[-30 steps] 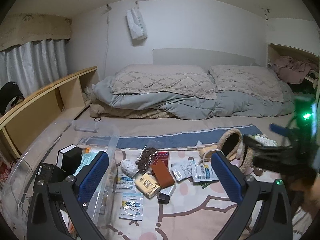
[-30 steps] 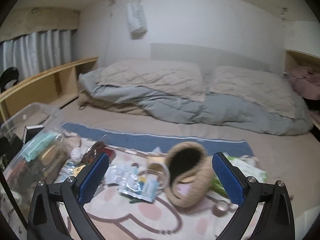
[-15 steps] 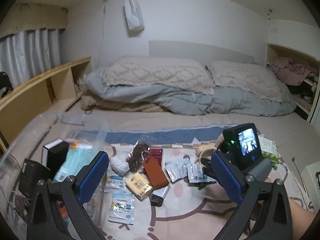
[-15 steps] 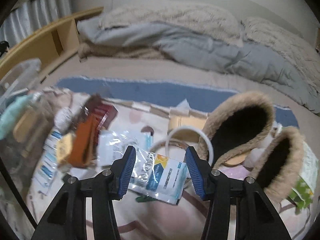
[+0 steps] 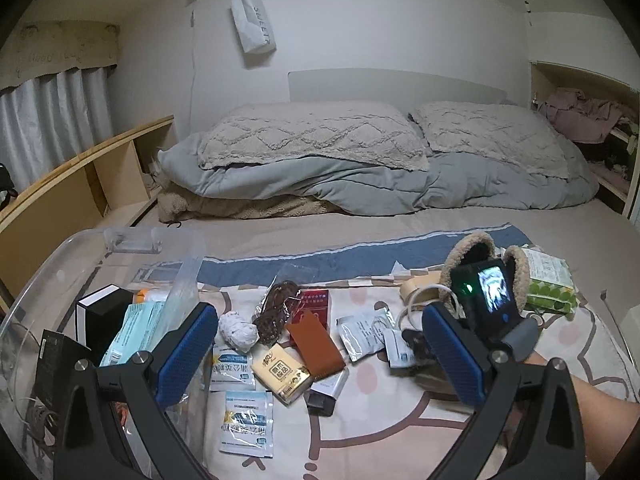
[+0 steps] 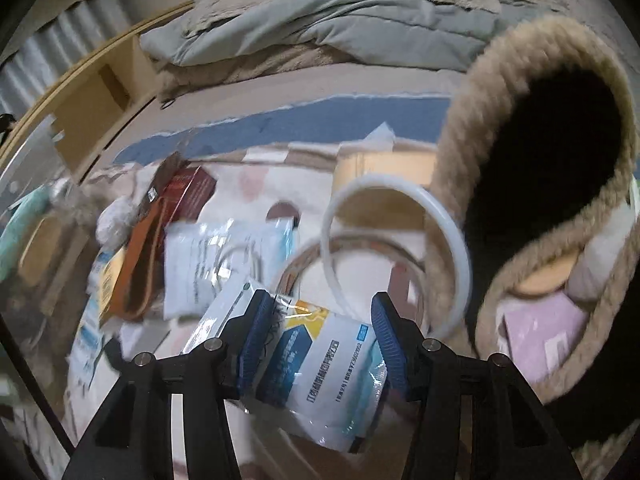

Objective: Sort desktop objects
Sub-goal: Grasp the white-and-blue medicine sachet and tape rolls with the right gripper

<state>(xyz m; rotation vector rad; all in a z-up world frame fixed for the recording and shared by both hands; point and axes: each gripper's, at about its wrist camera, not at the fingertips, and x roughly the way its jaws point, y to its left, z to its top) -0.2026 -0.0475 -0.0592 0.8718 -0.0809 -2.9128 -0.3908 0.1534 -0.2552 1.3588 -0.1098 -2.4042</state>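
Small objects are scattered over a patterned cloth on a bed. In the right wrist view my right gripper is low over a blue-and-white sachet, its jaws half closed and straddling it. The pads sit at the sachet's sides without clearly squeezing it. In the left wrist view the same gripper shows at the right, a forearm behind it. My left gripper hangs wide open and empty above a brown leather case, a yellow pack and a red box.
A clear plastic bin at the left holds a black box and a teal packet. Fuzzy slippers, a white ring, a tape roll and a green pack lie at the right. Pillows and a duvet are behind.
My right gripper dropped and tilted down onto the sachet, and its jaws narrowed from wide open to about the sachet's width. My left gripper moved slightly forward and lower.
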